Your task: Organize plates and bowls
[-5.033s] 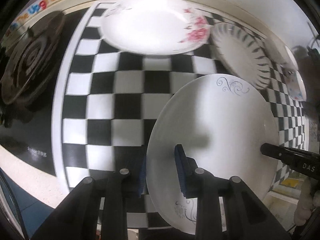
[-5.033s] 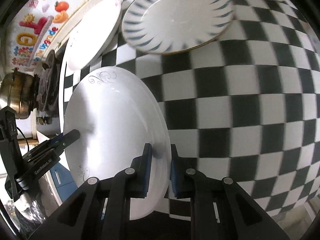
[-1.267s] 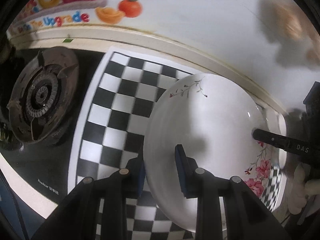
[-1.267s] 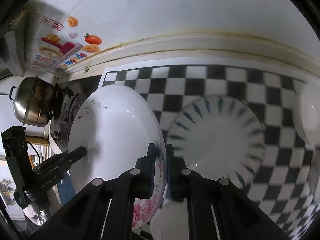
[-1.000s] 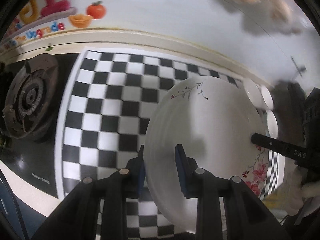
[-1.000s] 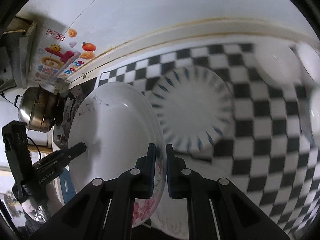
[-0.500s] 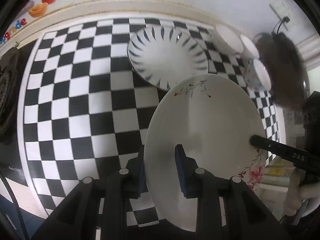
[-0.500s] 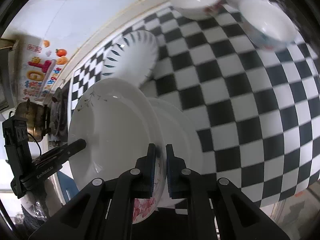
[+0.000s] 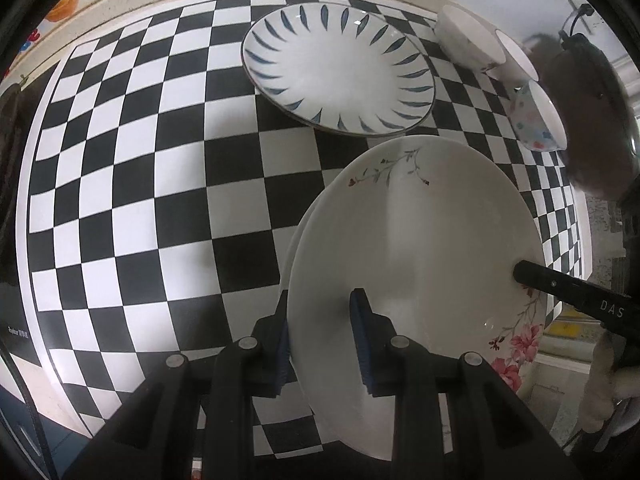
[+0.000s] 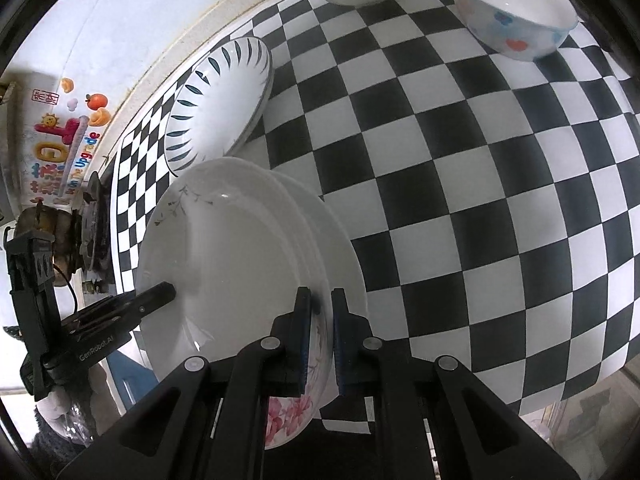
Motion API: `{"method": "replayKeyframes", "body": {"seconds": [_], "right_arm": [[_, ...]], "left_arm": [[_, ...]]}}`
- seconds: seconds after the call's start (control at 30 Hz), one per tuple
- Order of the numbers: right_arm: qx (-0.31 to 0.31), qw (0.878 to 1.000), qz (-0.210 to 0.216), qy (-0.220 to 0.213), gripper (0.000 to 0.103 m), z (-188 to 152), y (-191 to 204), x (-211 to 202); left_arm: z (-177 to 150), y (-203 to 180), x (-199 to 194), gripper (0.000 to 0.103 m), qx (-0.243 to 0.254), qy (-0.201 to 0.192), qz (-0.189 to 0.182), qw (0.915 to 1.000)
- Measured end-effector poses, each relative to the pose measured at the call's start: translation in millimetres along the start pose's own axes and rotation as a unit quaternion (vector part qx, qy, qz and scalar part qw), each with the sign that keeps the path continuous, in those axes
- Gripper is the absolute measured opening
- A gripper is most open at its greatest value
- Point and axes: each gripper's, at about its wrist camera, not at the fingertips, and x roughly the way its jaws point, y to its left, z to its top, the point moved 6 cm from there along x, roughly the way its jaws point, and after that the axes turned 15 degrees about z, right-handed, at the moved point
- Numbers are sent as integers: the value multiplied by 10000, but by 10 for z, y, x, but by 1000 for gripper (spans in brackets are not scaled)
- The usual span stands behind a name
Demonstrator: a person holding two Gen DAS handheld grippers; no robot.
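Both grippers point steeply down at the checkered mat (image 9: pixel 132 184) and share one load. The left gripper (image 9: pixel 322 330) pinches the near rim of the flowered plate (image 9: pixel 416 248), one blue pad under the rim and one on the plate's upper face. The right gripper (image 10: pixel 320 336) clamps the opposite rim, by the pink blossoms, with its pads drawn narrow on the thin edge. In each wrist view the other gripper's black finger reaches in across the plate from the far side.

The flowered plate is round, so it has no long axis. Its face is turned up toward the cameras, the grey sprig on the far rim and the pink flowers on the right gripper's side. It sits directly over a plain white plate (image 10: pixel 340 256) on the mat; whether the two touch is unclear. Beyond them lie a blue-striped plate (image 9: pixel 340 68) and three bowls (image 10: pixel 516 12), well apart from the held plate.
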Motion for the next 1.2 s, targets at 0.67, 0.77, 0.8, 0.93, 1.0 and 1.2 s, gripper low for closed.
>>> {"method": "replayKeyframes", "body": {"seconds": [0.67,0.77,0.8,0.93,1.0,1.2], "right_arm": [[-267,9991,-334,-39,12,7,-48,86],[-184,9994,-266,-107,12,8,-66,72],[-142,9995,-244,-126,11,4,-81,63],[-95,9993,-350,-115,12,-7,-124,52],[-62,9993,-353,-68,12,-23,-150,59],[-50,9989,-467,2,12,-52,-162,82]], "left_arm": [[-64,-89,147,25,-40,313,118,9994],[-79,-90,160,25,-12,414,118,9991],[-89,-88,163,25,-19,453,108,9989],[-126,-107,170,25,27,569,142,9983],[-142,-109,144,25,95,535,228,9983],[-155,-100,104,25,101,559,306,9979]]}}
